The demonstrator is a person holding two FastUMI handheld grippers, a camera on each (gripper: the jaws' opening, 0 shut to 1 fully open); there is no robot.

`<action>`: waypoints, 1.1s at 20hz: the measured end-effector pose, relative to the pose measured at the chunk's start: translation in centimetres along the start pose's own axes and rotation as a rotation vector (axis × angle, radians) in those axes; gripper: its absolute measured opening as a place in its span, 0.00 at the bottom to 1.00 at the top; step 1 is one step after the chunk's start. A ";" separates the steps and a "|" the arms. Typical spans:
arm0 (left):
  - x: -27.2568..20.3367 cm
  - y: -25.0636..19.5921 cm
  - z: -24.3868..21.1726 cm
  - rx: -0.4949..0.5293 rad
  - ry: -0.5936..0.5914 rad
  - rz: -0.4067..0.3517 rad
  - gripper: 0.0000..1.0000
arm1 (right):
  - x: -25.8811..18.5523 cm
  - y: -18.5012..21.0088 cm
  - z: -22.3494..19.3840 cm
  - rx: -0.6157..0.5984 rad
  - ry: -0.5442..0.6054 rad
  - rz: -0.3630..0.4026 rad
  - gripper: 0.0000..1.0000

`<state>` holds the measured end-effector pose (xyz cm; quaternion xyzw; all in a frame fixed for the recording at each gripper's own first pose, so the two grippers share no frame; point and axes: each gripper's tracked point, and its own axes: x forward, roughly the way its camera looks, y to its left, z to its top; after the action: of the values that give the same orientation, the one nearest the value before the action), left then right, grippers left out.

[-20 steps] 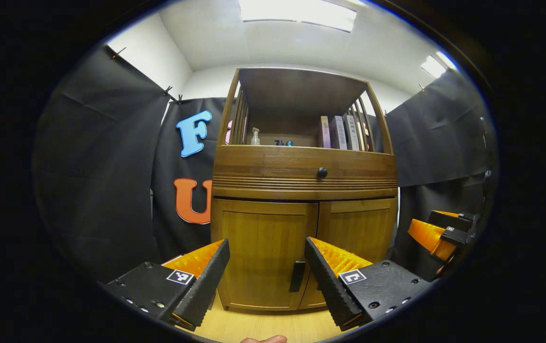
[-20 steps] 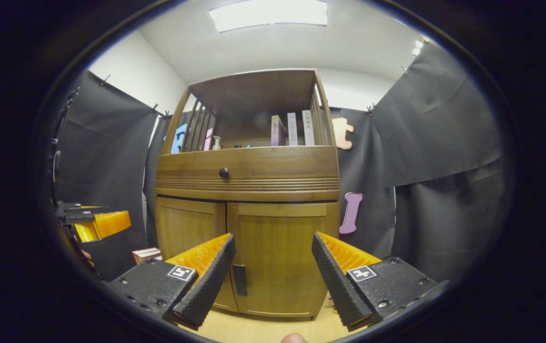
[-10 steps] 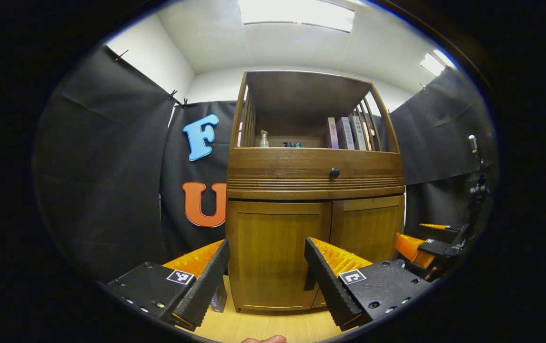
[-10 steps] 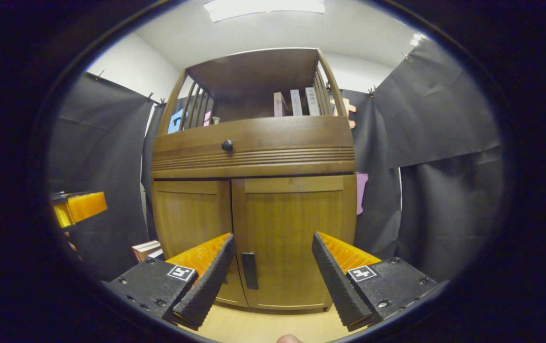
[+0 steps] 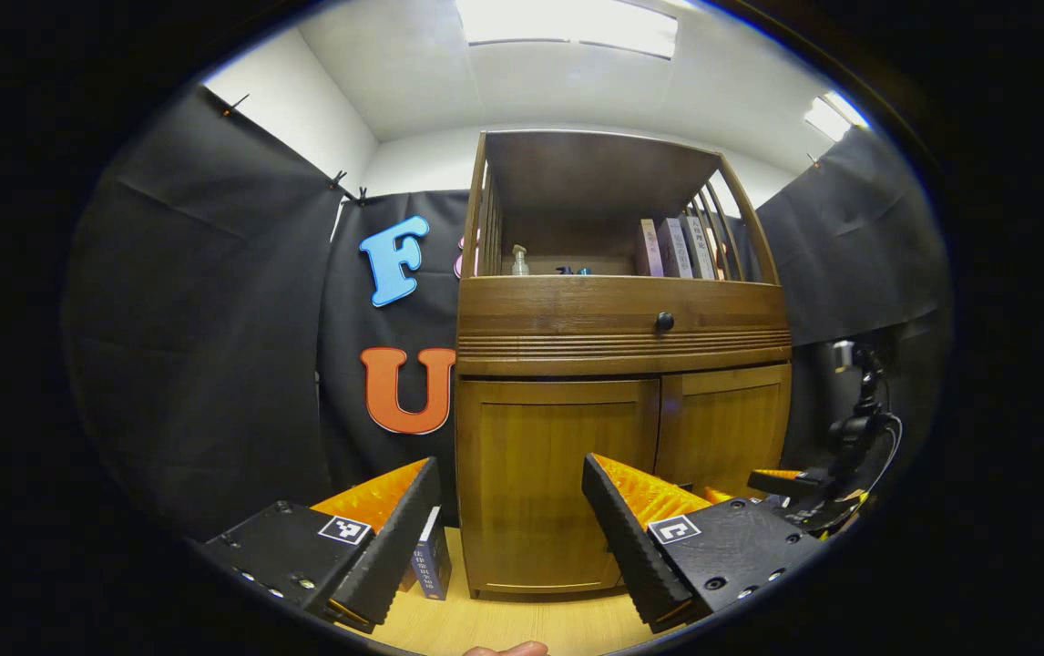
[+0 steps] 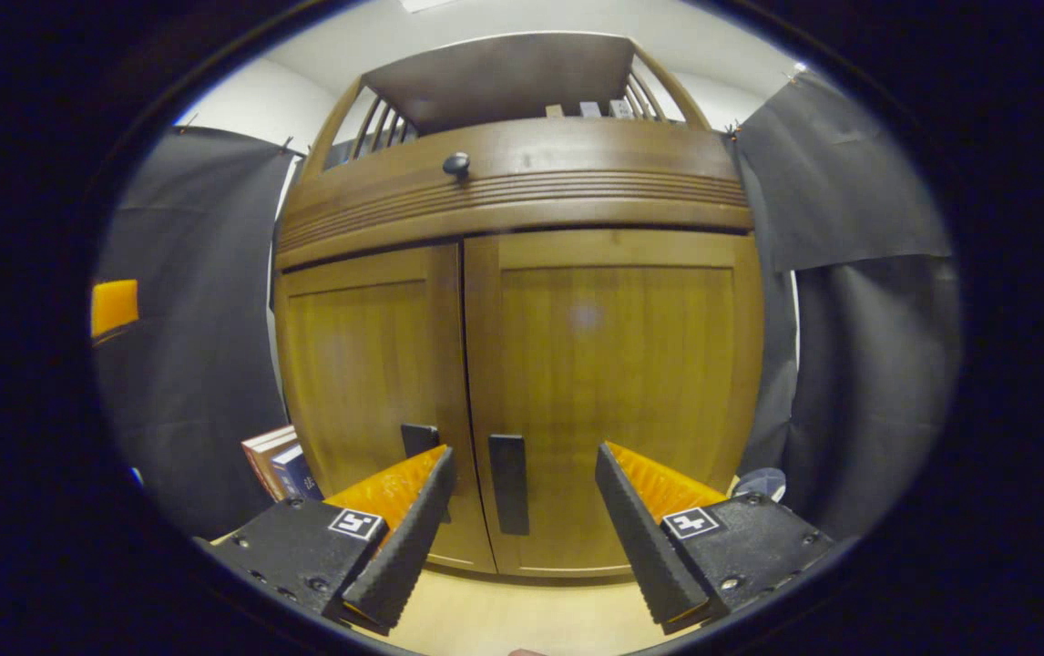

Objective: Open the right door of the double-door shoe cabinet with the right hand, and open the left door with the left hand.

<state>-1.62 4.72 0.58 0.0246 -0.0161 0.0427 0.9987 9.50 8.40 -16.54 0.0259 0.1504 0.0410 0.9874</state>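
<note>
Both doors shut as your right claw [image 6: 522, 524] closes in on the shoe cabinet [image 6: 522, 301].

Its fingers gape around the right door's handle [image 6: 509, 483], ready to grip; your left claw [image 5: 511, 519], also released, waits facing the left door [image 5: 554, 483].

Right tool [image 6: 522, 533] sits right up at the right door [image 6: 609, 392], its handle [image 6: 508, 483] between the fingers; left door [image 6: 367, 383] off to the left.
</note>
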 end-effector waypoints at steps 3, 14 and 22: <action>0.3 0.5 -0.6 0.002 0.014 0.015 0.95 | 2.7 0.4 -1.8 0.004 0.038 0.003 0.95; 1.2 1.1 -2.2 -0.003 0.054 0.037 0.95 | 8.0 -0.3 -5.5 0.040 0.132 -0.024 0.72; 1.6 0.8 -2.8 -0.011 0.075 0.028 0.95 | 9.8 0.4 -6.5 0.069 0.135 -0.040 0.40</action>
<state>-0.05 5.79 -2.13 0.0174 0.0208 0.0575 0.9980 16.83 9.88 -25.61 0.0539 0.2183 0.0175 0.9742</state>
